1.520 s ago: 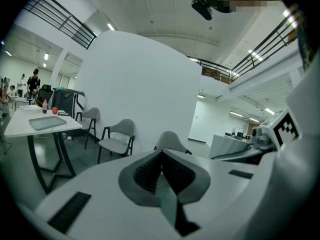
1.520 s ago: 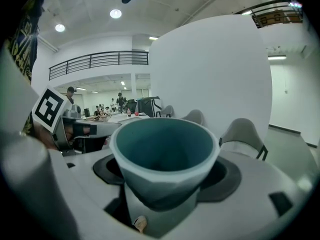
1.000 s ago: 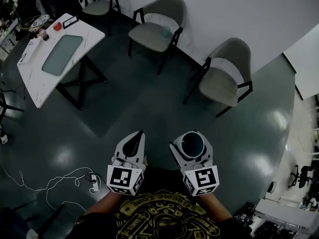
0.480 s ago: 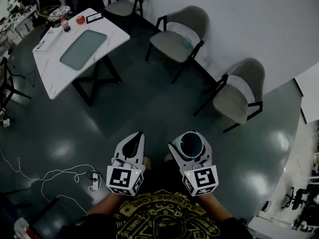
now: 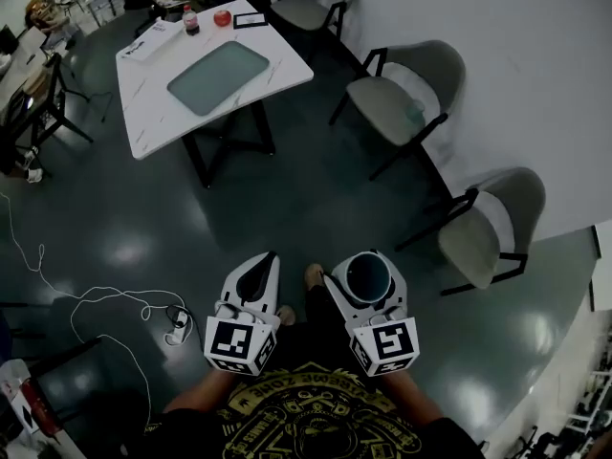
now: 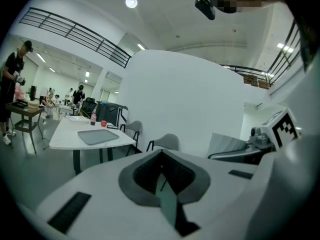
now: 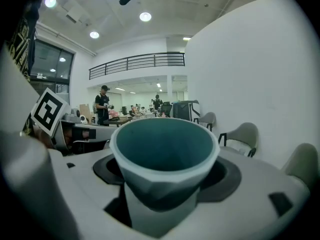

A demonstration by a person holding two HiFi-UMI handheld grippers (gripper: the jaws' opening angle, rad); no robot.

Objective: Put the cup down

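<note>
A white cup (image 5: 368,277) with a teal inside (image 7: 165,151) stands upright between the jaws of my right gripper (image 5: 366,287), which is shut on it at waist height over the floor. My left gripper (image 5: 254,277) hangs beside it to the left, shut with nothing in it; in the left gripper view its jaws (image 6: 162,176) meet in a point. The white marble table (image 5: 153,70) with a grey tray (image 5: 218,76) stands far ahead at the upper left.
A red apple (image 5: 223,17), a bottle (image 5: 191,20) and papers lie at the table's far end. Grey chairs (image 5: 402,94) (image 5: 488,228) line the white wall on the right. A white cable (image 5: 105,299) trails over the dark floor at the left. People stand at distant desks (image 6: 15,94).
The view has swung: table and chairs have slid right and down in the head view, so the table is nearer. Both grippers keep their places; the cup stays held.
</note>
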